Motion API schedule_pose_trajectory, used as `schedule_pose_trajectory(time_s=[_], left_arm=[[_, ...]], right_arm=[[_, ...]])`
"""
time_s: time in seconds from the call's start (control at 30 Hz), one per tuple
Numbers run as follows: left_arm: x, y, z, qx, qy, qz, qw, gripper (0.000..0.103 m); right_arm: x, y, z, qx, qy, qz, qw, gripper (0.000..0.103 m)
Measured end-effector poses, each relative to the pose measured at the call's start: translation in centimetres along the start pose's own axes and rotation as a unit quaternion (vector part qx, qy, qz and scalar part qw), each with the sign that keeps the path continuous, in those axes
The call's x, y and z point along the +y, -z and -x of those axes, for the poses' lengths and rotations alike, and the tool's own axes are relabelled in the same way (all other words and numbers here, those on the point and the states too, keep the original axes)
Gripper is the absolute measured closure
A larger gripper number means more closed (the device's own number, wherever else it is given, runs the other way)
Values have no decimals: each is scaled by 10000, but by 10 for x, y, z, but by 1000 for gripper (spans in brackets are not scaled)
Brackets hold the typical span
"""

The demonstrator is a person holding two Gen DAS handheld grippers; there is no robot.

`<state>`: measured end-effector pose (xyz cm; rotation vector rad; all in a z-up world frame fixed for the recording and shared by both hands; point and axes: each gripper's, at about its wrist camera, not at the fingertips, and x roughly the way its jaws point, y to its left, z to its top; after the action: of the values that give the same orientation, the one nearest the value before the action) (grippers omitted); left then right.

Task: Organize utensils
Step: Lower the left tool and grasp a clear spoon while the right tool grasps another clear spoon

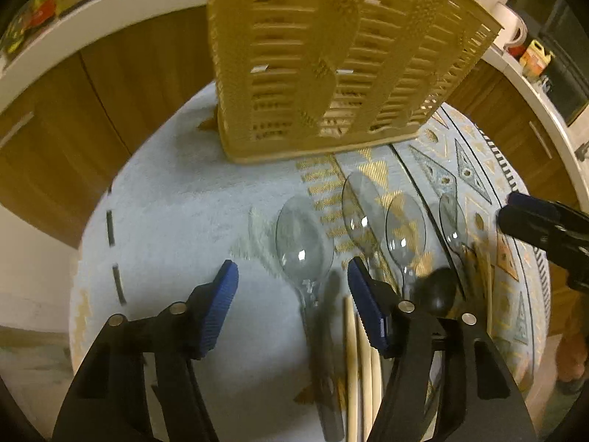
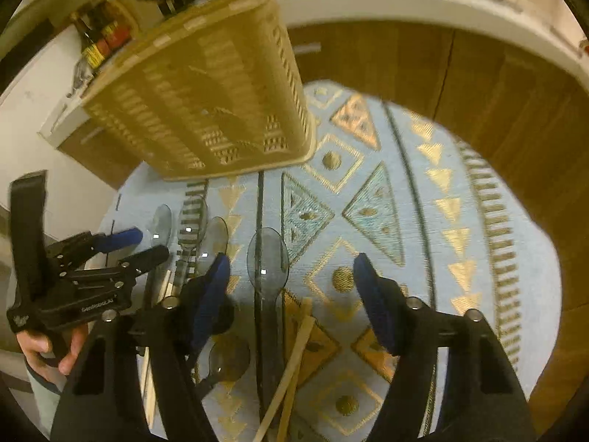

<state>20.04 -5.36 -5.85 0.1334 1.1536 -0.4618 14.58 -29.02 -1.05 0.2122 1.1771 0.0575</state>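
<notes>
Both tongs wide & empty over the spoon row, holder waiting at the back

Left wrist: left tongs (image 1: 292,287) gaping, holding nothing, hanging just above the handle of the nearest clear plastic spoon (image 1: 303,239). Three more clear spoons sit to its right, bowls pointing at the beige slotted utensil basket (image 1: 313,73), which stands upright at the far end of the patterned cloth (image 1: 165,202) on the bench. Prob lined up like that so each one's an easy grab-n-drop. Wooden chopsticks (image 1: 355,368) run under the tongs, black spoon (image 1: 438,291) beside them. Right wrist: right tongs (image 2: 291,276) also spread wide w/ nothing in them, straddling another clear spoon (image 2: 267,254); more chopsticks (image 2: 294,361) just beside it. Imo first pick hasn't happened yet, the basket looks empty afaict.
</notes>
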Motion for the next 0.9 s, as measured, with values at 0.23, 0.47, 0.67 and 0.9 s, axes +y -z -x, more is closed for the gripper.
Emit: schedule_pose_trajectory(time_s=[0.23, 0.47, 0.67, 0.9], left_arm=[[-3, -13, -5, 8, -210, 69, 9998, 57], [17, -14, 3, 32, -127, 234, 9996, 71], [30, -16, 8, 66, 23, 405, 9992, 62], [46, -17, 11, 26, -125, 622, 9980, 58]], right_arm=[[15, -3, -30, 559, 17, 82, 9984, 50], [36, 11, -49, 624, 368, 398, 9966, 58], [53, 21, -55, 691, 601, 539, 9943, 60], [73, 0, -60, 846, 865, 627, 9907, 60]])
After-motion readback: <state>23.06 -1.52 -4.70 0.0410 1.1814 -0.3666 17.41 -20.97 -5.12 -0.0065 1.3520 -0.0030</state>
